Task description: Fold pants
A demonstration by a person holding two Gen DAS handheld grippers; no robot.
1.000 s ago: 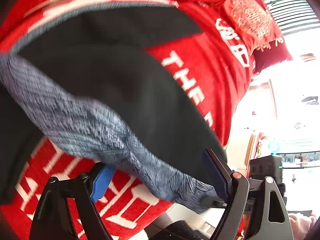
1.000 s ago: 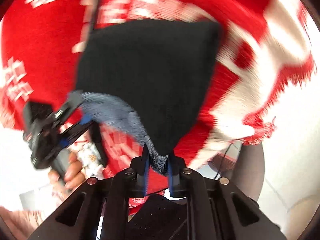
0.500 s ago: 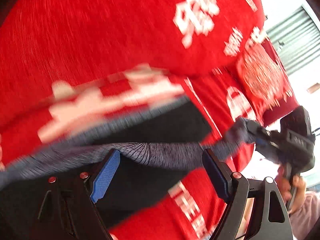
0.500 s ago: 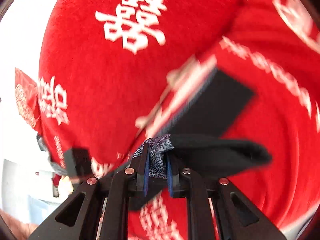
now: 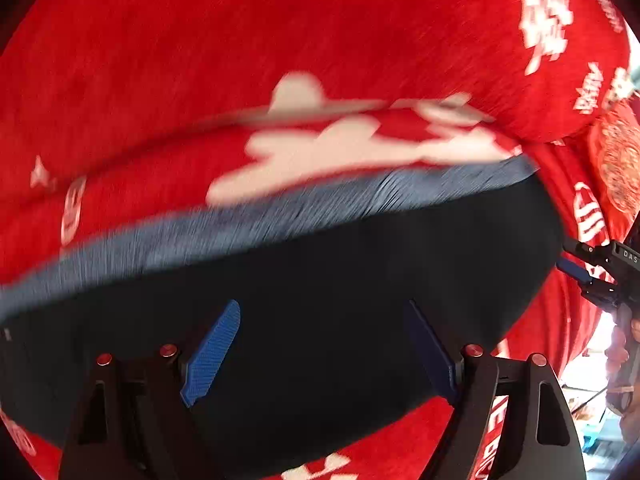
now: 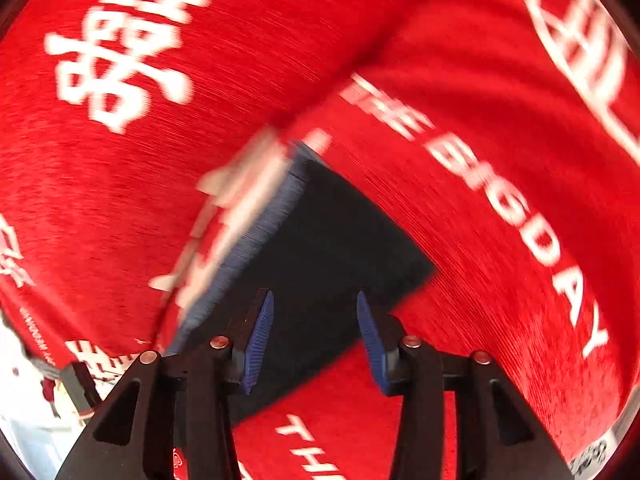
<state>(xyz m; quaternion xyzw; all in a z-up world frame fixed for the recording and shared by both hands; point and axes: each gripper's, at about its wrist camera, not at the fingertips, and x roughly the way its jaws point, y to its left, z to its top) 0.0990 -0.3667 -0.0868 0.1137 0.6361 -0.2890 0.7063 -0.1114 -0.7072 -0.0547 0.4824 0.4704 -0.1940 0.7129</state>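
The black pants [image 5: 340,292] lie folded flat on the red cloth, with a grey-blue heathered waistband [image 5: 280,220] along the far edge. My left gripper [image 5: 324,344] is open just above the black fabric and holds nothing. In the right wrist view the same pants [image 6: 332,240] show as a dark rectangle with the grey band [image 6: 260,236] on the left side. My right gripper [image 6: 316,340] is open over the near corner of the pants and holds nothing. It also shows at the right edge of the left wrist view [image 5: 588,272].
A red cloth with white lettering [image 6: 500,184] covers the whole surface under the pants. A second red cloth [image 5: 320,40] overlaps it beyond the waistband. The surface edge and a bright room show at the far right [image 5: 600,400].
The right gripper was shut on the grey waistband and has let go and opened. The lifted pants have come down flat onto the red cloth. Both grippers have moved over the folded fabric.
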